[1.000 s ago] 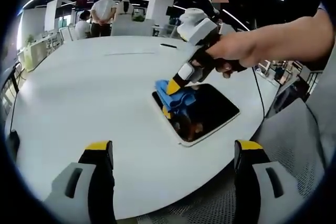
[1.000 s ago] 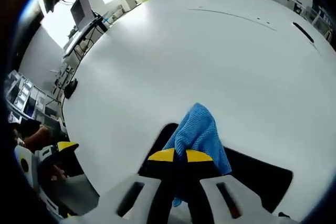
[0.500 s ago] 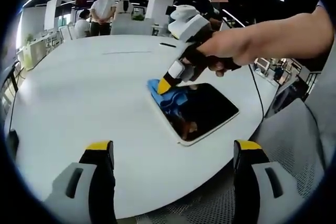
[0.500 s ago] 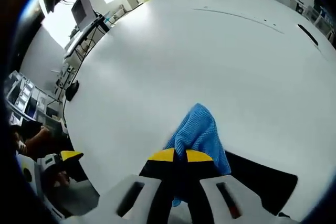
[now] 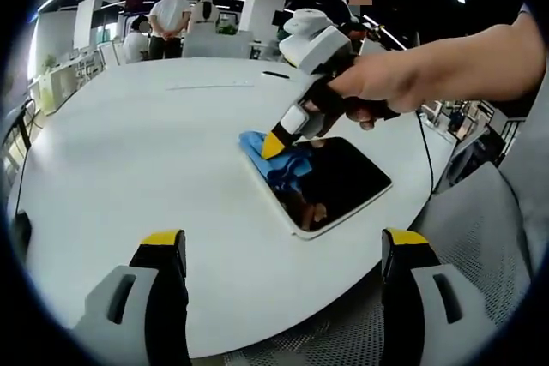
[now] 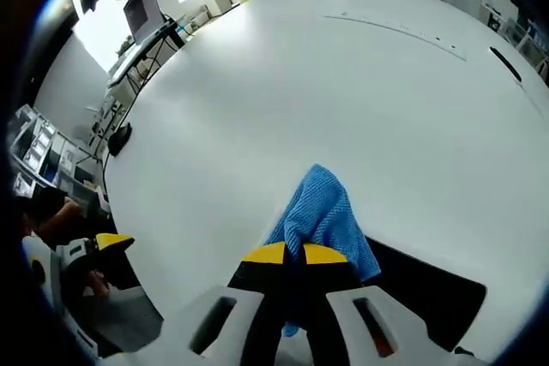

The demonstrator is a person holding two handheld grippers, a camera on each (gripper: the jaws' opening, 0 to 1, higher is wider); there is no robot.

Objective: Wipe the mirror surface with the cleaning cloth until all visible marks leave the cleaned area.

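A dark rectangular mirror (image 5: 336, 184) with a pale rim lies flat on the white round table (image 5: 137, 152). My right gripper (image 5: 276, 143) is shut on a blue cleaning cloth (image 5: 273, 159) and presses it onto the mirror's far left corner, part of the cloth spilling onto the table. In the right gripper view the cloth (image 6: 322, 212) fans out ahead of the closed yellow tips (image 6: 295, 255), with the mirror (image 6: 420, 293) dark below. My left gripper (image 5: 283, 250) stands open over the table's near edge, holding nothing and well short of the mirror.
A person's hand and forearm (image 5: 446, 66) hold the right gripper. A thin black object (image 5: 276, 75) lies far back on the table. People and office desks (image 5: 163, 27) stand beyond it. A grey mesh chair (image 5: 480, 237) sits by the near right edge.
The right gripper slid the cloth from the mirror's left part out to its far left corner. The left gripper stayed still.
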